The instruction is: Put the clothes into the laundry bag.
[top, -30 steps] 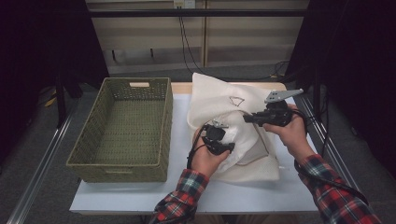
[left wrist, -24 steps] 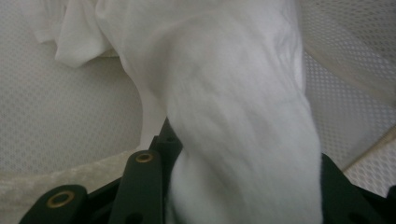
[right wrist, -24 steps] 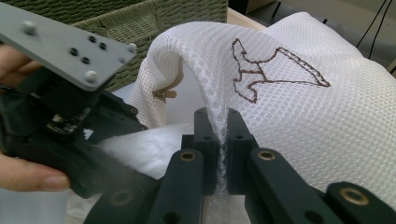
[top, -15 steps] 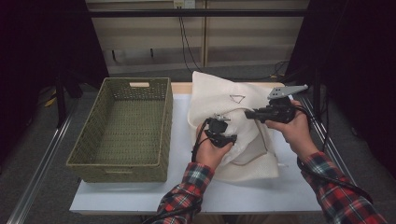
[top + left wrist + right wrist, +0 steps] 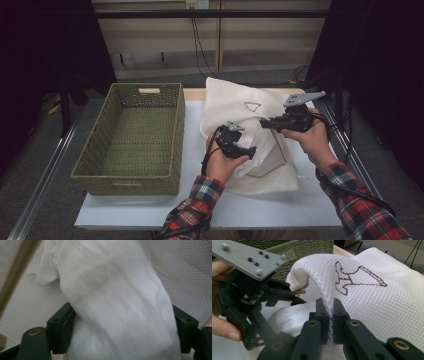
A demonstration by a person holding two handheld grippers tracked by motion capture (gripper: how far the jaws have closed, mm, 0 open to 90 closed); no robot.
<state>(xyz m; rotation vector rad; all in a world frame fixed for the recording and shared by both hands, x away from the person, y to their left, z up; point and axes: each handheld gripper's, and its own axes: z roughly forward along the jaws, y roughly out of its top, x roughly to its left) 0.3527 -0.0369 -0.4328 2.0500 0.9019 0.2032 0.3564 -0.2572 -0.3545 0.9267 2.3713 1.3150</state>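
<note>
Two grippers on the mesh bag [image 5: 250, 107] mid-table: right gripper [image 5: 331, 312] pinches its edge up to hold the mouth open; left gripper [image 5: 120, 322], jaws just spread, releases white cloth [image 5: 112, 302] inside.

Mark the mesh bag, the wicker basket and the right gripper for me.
mesh bag [image 5: 235, 97]: high view, upper panel left of the stitched triangle.
wicker basket [image 5: 92, 152]: high view, left wall.
right gripper [image 5: 331, 311]: right gripper view, between its fingertips, pinching the bag's mesh.
</note>
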